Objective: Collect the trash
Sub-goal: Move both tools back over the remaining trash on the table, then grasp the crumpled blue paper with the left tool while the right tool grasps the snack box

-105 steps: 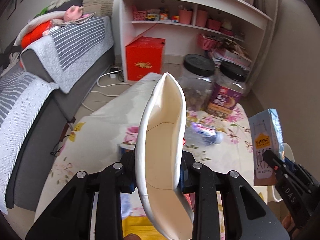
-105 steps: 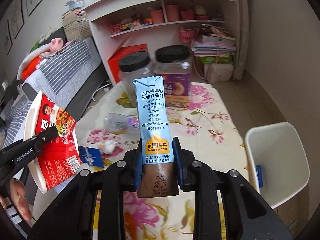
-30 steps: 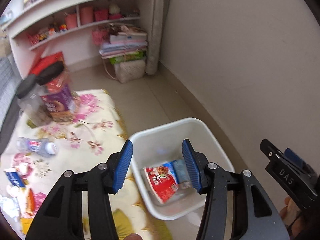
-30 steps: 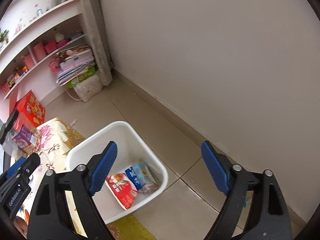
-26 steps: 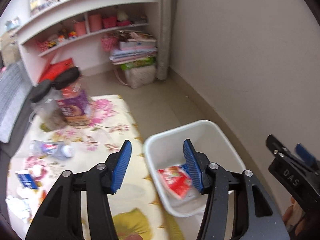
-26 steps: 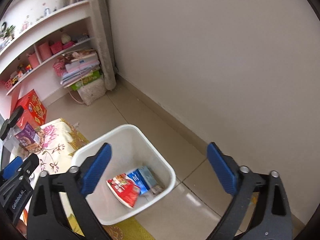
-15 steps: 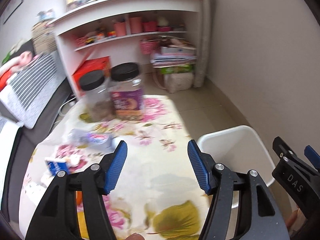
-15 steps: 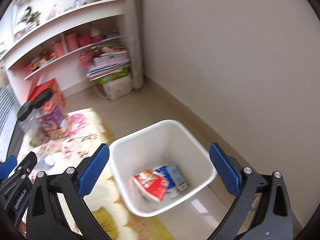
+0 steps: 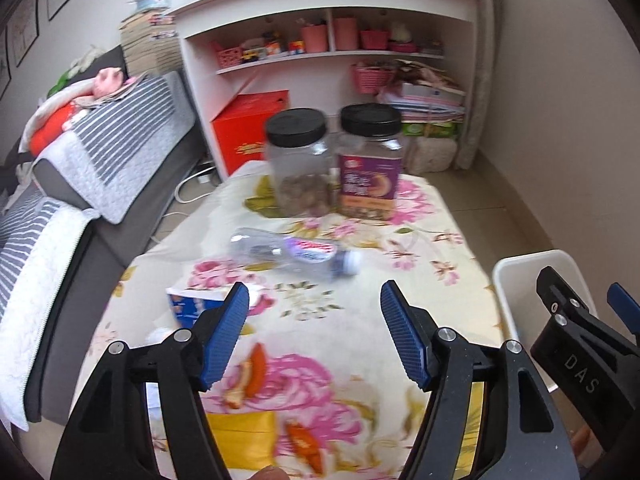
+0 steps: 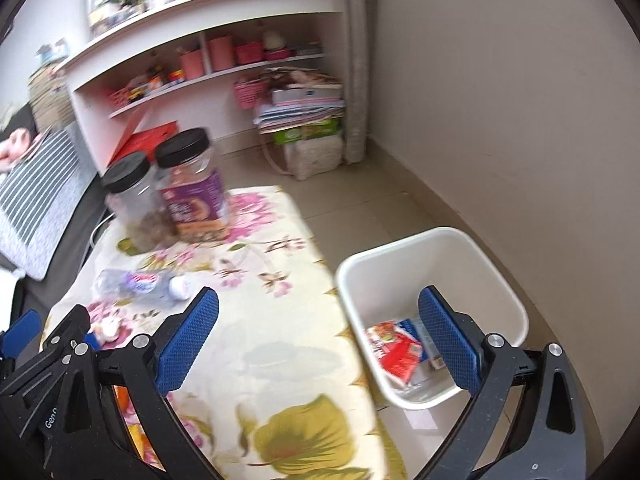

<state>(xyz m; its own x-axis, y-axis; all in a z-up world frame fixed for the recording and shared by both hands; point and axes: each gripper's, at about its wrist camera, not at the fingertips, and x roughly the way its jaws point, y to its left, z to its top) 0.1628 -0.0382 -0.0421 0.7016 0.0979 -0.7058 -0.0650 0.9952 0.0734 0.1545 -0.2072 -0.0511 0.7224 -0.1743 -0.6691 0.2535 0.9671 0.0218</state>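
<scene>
My left gripper (image 9: 314, 334) is open and empty above the floral table (image 9: 420, 220). Ahead of it lie an empty plastic bottle (image 9: 294, 252), a blue-and-white packet (image 9: 192, 306), orange peel (image 9: 250, 376) and a crumpled tissue (image 9: 158, 336). My right gripper (image 10: 318, 344) is open and empty over the table's right edge. The white bin (image 10: 404, 260) stands on the floor beside the table and holds a red noodle cup (image 10: 394, 350) and a blue milk carton (image 10: 420, 332). The bottle also shows in the right wrist view (image 10: 138, 282).
Two black-lidded jars, one clear (image 9: 298, 164) and one purple-labelled (image 9: 370, 164), stand at the table's far end. A grey sofa (image 9: 100, 168) runs along the left. A white shelf unit (image 9: 332, 40) and a red box (image 9: 250, 128) stand behind. The wall (image 10: 520, 100) is to the right.
Both grippers let go of the noodle cup and the milk carton into the bin. Both have swung back left from the bin toward the table, and the left jaws have opened wider.
</scene>
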